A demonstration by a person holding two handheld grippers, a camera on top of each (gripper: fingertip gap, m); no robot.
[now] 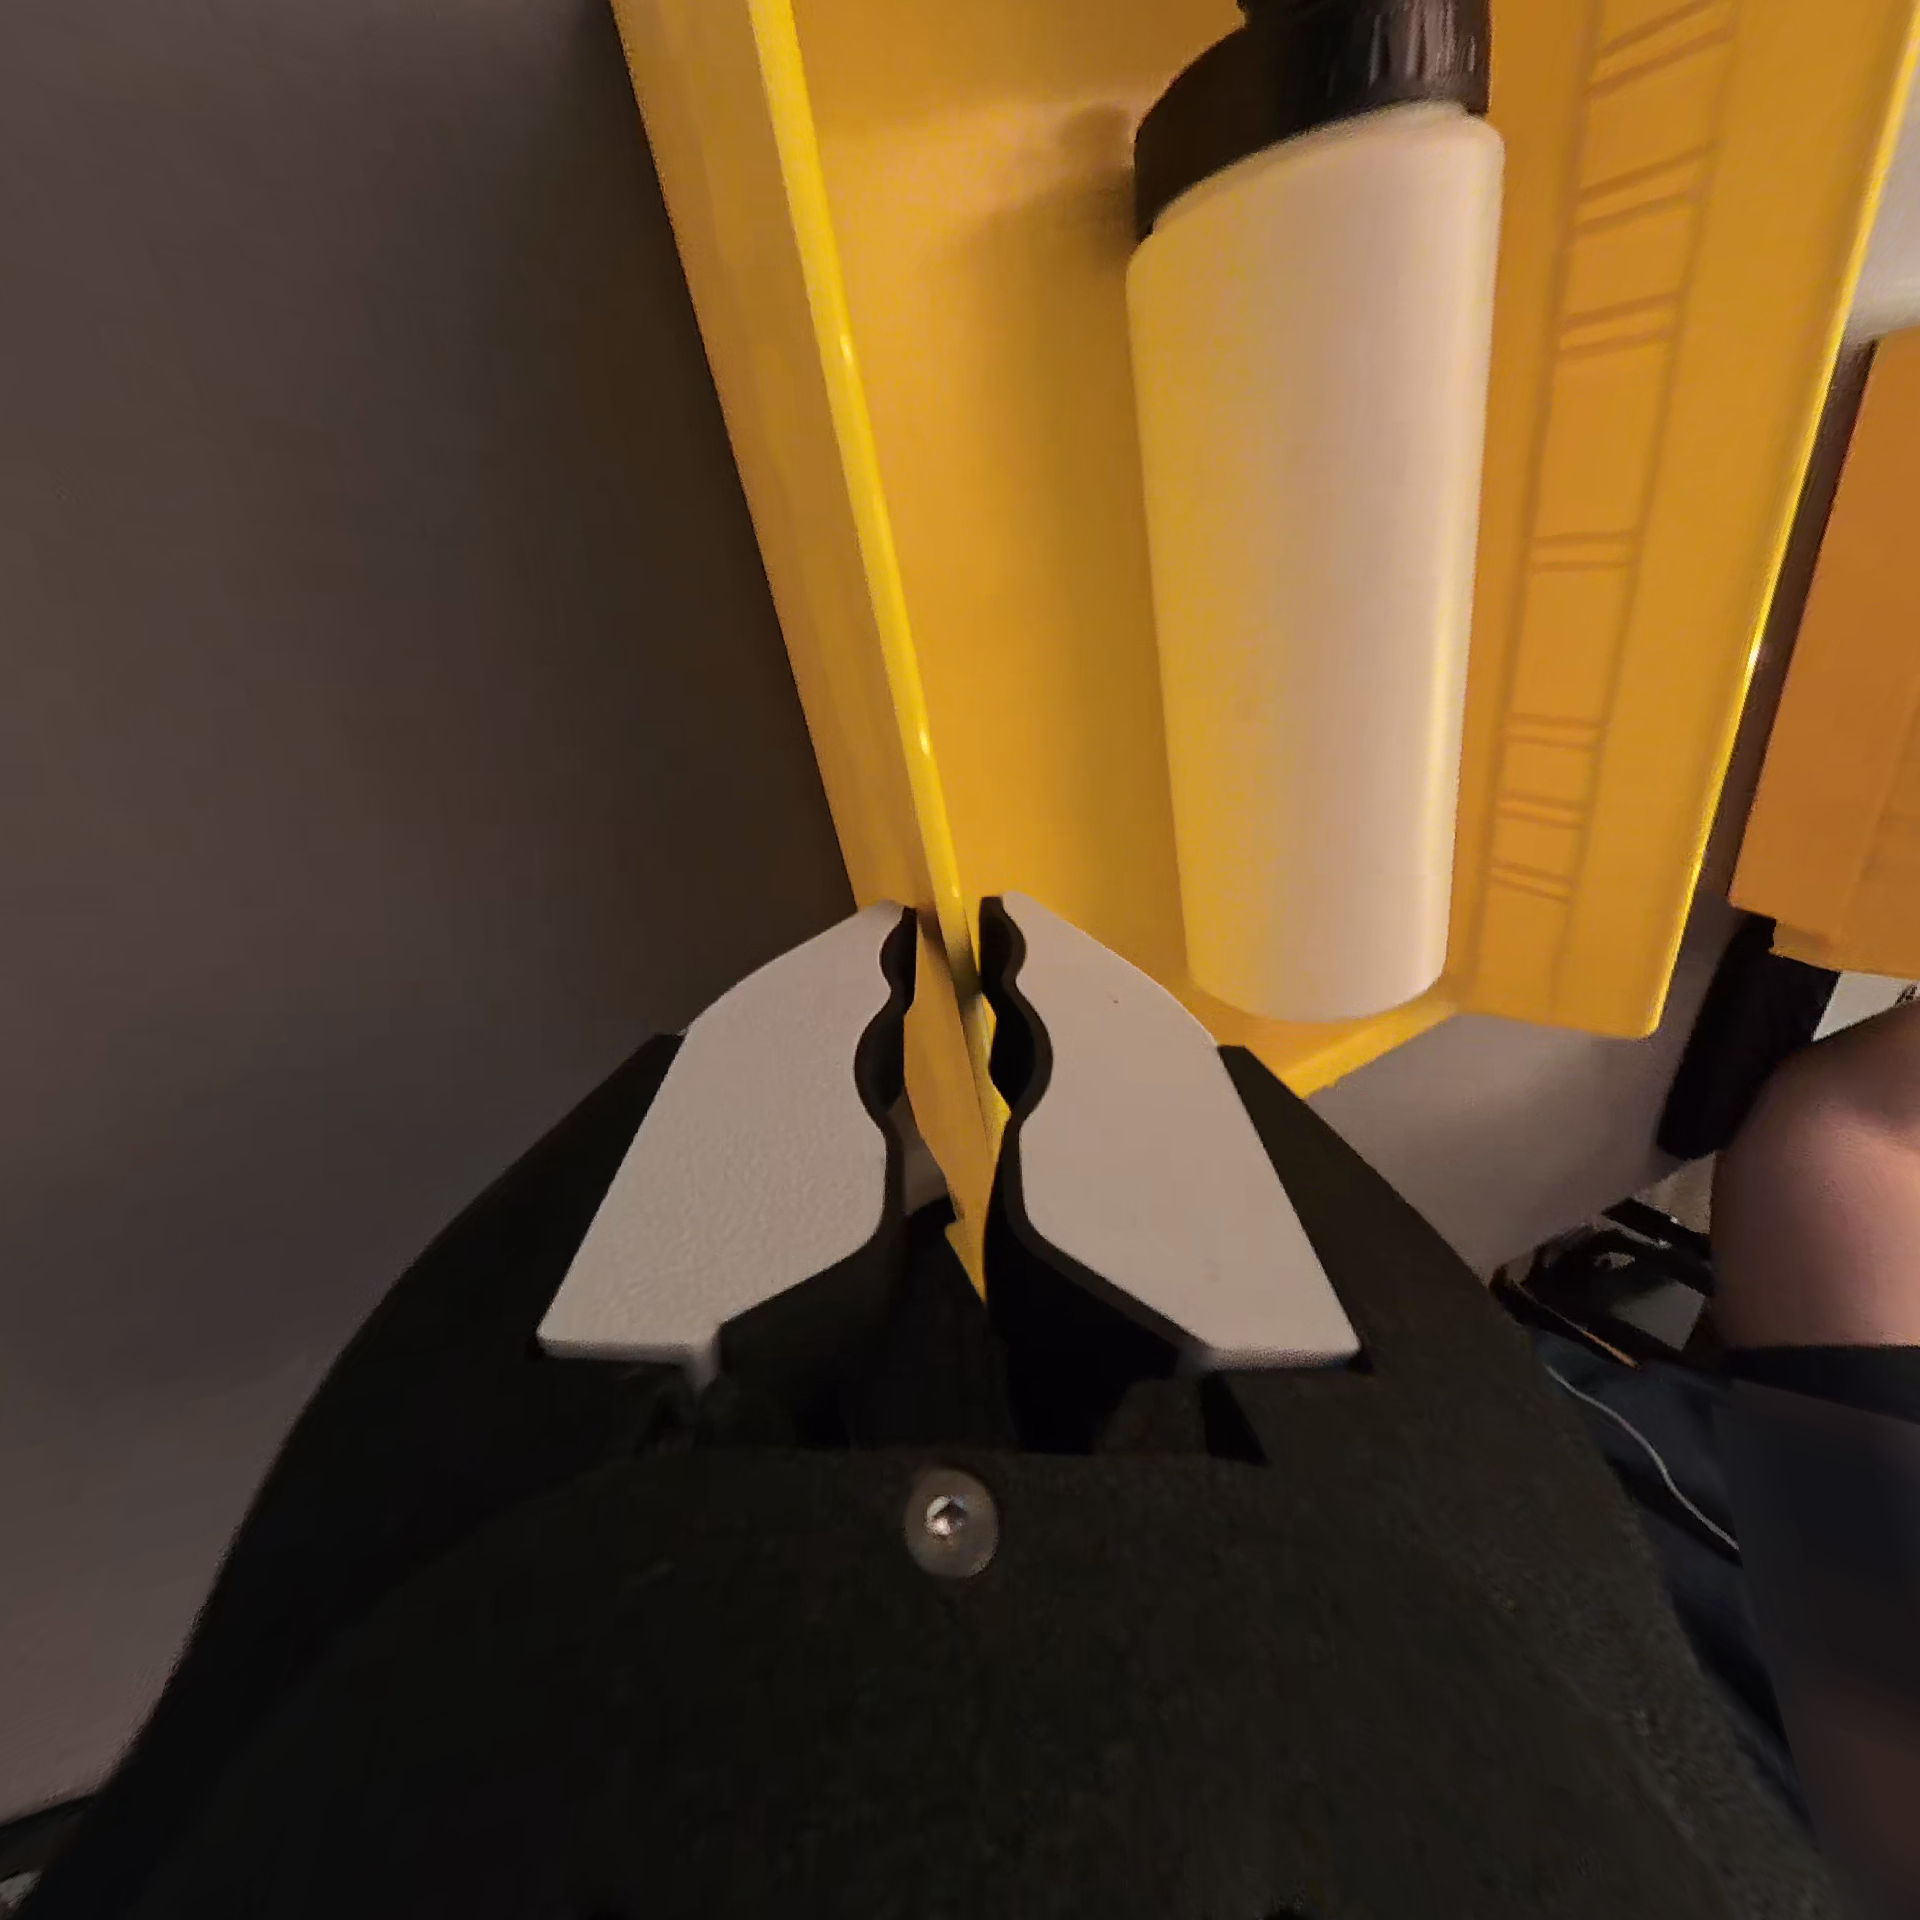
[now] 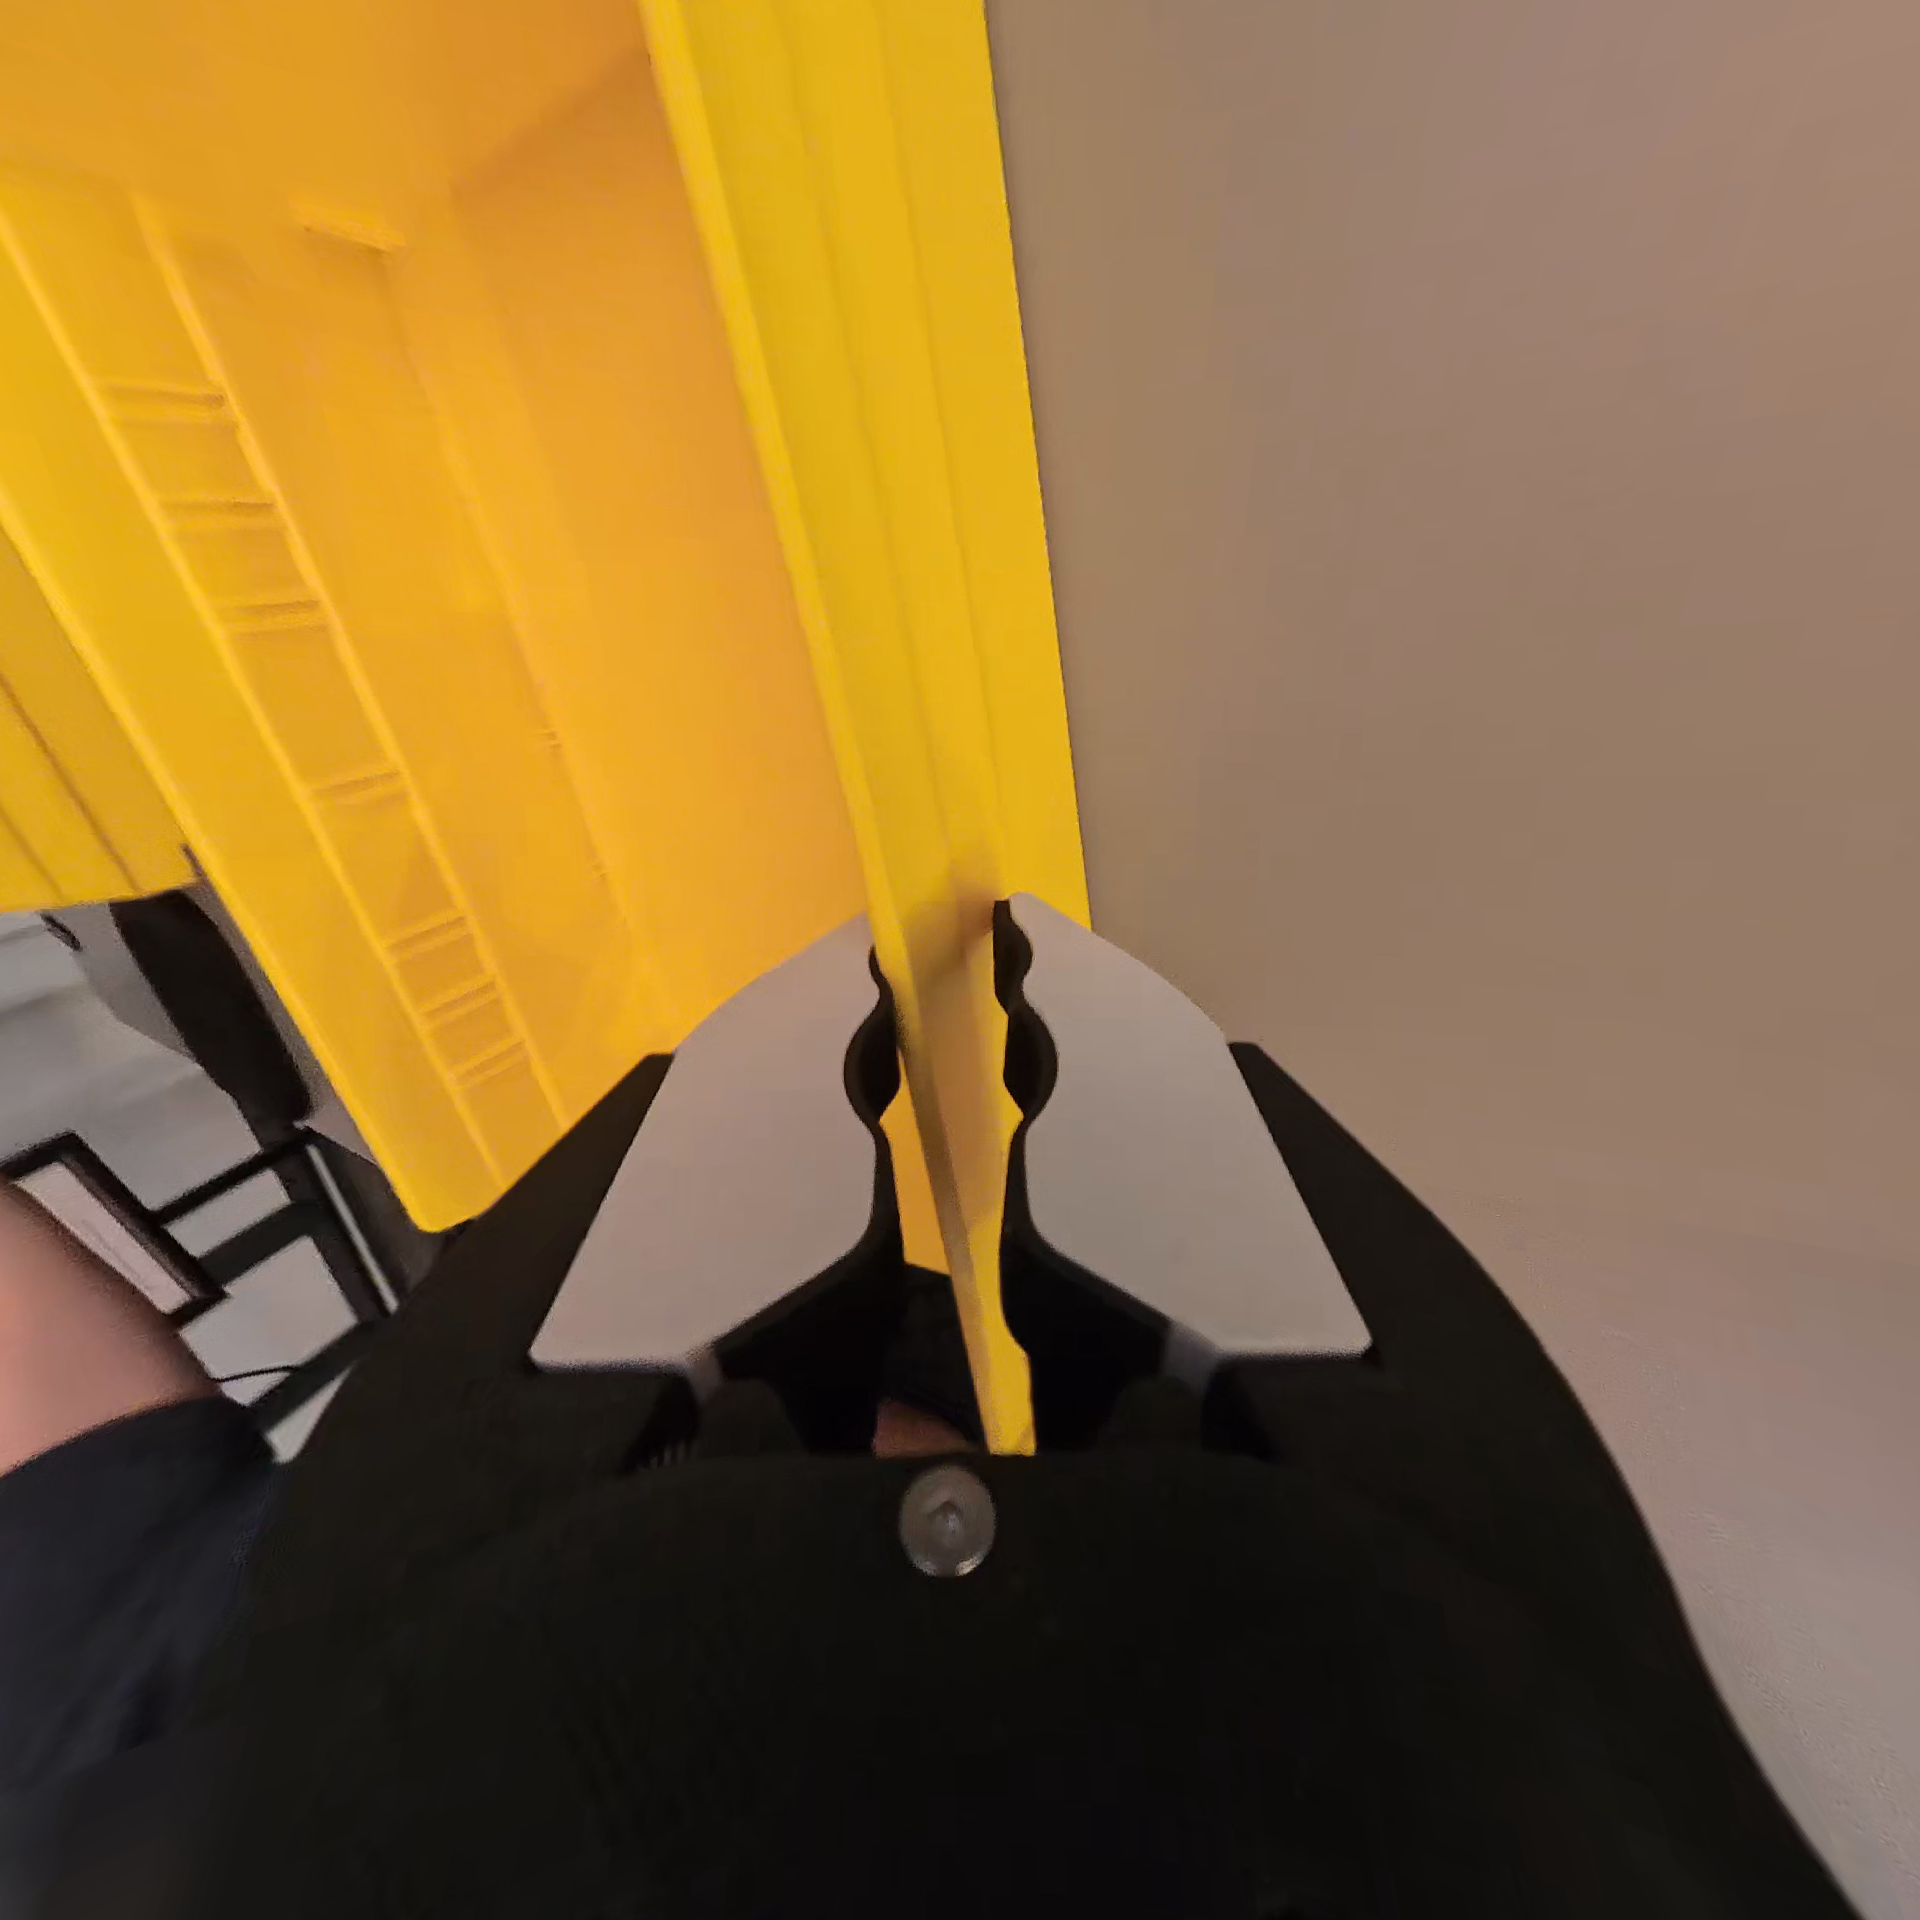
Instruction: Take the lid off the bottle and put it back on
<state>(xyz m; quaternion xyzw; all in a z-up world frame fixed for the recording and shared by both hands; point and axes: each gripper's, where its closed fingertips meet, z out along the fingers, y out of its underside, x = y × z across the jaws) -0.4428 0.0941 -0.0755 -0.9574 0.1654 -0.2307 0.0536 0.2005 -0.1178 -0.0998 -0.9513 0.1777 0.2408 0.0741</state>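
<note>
A white bottle [image 1: 1320,582] with a dark lid [image 1: 1340,83] on it lies on its side inside a yellow plastic bin [image 1: 997,436]. My left gripper [image 1: 948,925] is shut on the bin's left rim, which runs between its grey fingers [image 1: 769,1122]. My right gripper [image 2: 940,935] is shut on the bin's right rim [image 2: 914,623]. The bottle does not show in the right wrist view, where only the bin's ribbed inner wall [image 2: 343,675] appears.
A beige tabletop [image 1: 364,623] lies beside the bin on the left and on the right [image 2: 1507,623]. A person's arm [image 1: 1829,1174] and dark sleeve are near the bin's near end. A second yellow bin [image 1: 1849,675] is at the far right.
</note>
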